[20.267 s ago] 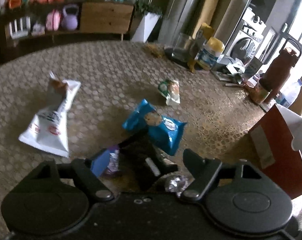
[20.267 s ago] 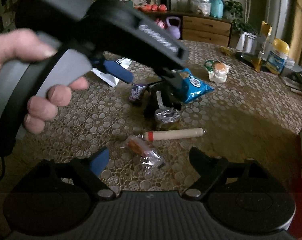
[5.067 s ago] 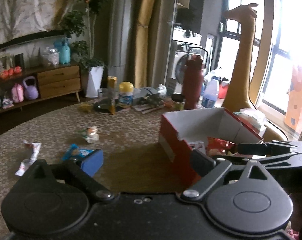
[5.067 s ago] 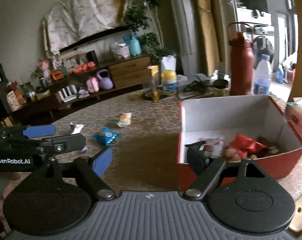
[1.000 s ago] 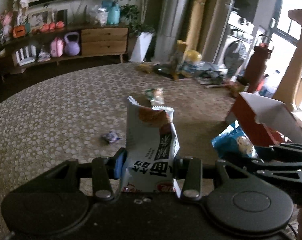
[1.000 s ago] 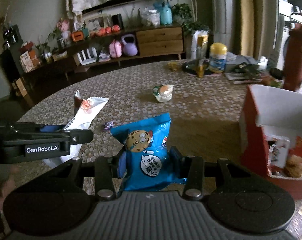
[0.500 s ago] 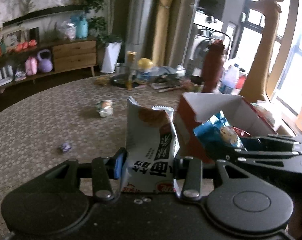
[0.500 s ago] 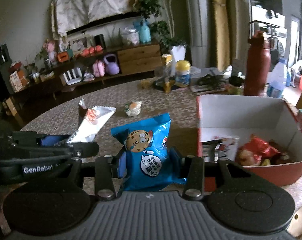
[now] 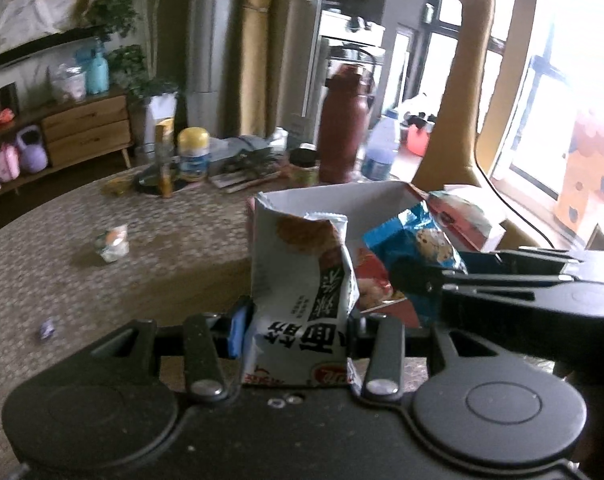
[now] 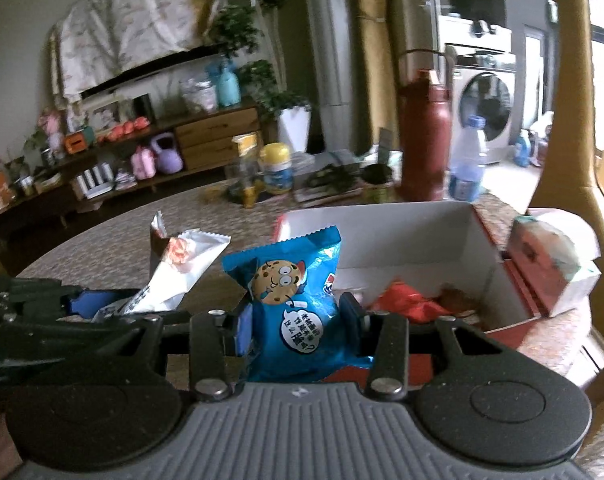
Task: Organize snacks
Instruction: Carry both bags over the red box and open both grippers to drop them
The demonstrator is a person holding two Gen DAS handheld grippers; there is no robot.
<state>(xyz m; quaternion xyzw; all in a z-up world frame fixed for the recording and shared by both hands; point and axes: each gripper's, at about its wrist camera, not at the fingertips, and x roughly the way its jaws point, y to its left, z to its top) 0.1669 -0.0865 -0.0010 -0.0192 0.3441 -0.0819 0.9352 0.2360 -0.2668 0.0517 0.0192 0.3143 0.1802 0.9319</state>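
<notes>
1. Left wrist view: the left gripper (image 9: 298, 332) is clamped on a white snack packet (image 9: 298, 280), held upright just short of the red box (image 9: 386, 312).
2. Right wrist view: the right gripper (image 10: 298, 332) is clamped on a blue cookie bag (image 10: 298, 304), held upright at the near wall of the red box (image 10: 514, 292), not yet inside it.
3. Done so far, as I judge it: the box already holds several snacks, among them a red wrapper (image 10: 406, 300) on its floor.
4. Left to do: both held packets need dropping in. On the table (image 9: 62, 280), well apart from the box on its far-left side, a small clear-wrapped snack (image 9: 112, 242) and a tiny purple sweet (image 9: 47, 327) are yet to be collected.
5. Only the left wrist view shows those two loose snacks; only the right wrist view looks down into the box, and it shows a tissue pack (image 10: 550, 264) just beside the box's right wall.
</notes>
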